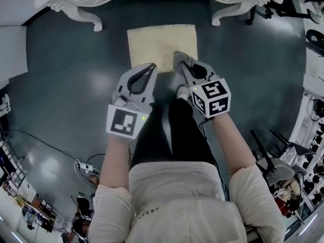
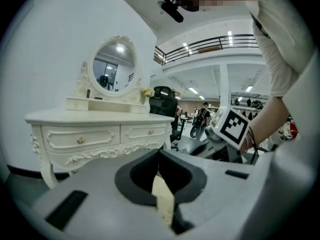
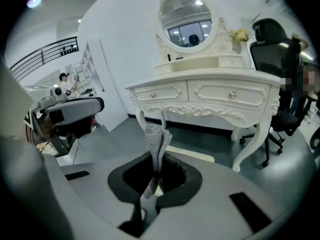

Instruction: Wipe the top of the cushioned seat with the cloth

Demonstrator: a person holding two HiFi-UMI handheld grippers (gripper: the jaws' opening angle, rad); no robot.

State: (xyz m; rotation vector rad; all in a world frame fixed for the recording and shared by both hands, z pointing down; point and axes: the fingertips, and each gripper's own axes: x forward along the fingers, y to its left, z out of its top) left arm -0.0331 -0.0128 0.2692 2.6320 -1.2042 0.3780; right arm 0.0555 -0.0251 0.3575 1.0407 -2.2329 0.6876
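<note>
Head view
- Seat (image 1: 161,42): a cream square cushion on the dark floor (image 1: 76,85), just in front of the white dressing table (image 1: 76,8).
- Left gripper (image 1: 152,66): its tip lies over the seat's near edge, toward the left.
- Right gripper (image 1: 178,55): its tip overlaps the seat's near right part. The two grippers are side by side and close together.
- Height above seat: cannot be told from here.

Left gripper view
- Left gripper (image 2: 159,152) jaws: closed tip to tip, with nothing between them.
- Seat (image 2: 163,200): a cream sliver seen through the opening behind the tips, below the jaws.
- Beyond: the dressing table (image 2: 100,130) with its oval mirror (image 2: 114,66), and a black office chair (image 2: 162,101).

Right gripper view
- Right gripper (image 3: 156,158) jaws: narrow, clamped on the cloth (image 3: 156,136).
- Cloth: grey, knitted and folded. It sticks out past the tips in a bunch and trails back into the opening.
- Seat (image 3: 192,155): a pale strip low down, just past the jaws and right of the cloth, apart from it.
- Beyond: the dressing table (image 3: 210,91), the mirror (image 3: 190,26) and the office chair (image 3: 272,49) to the right.
</note>
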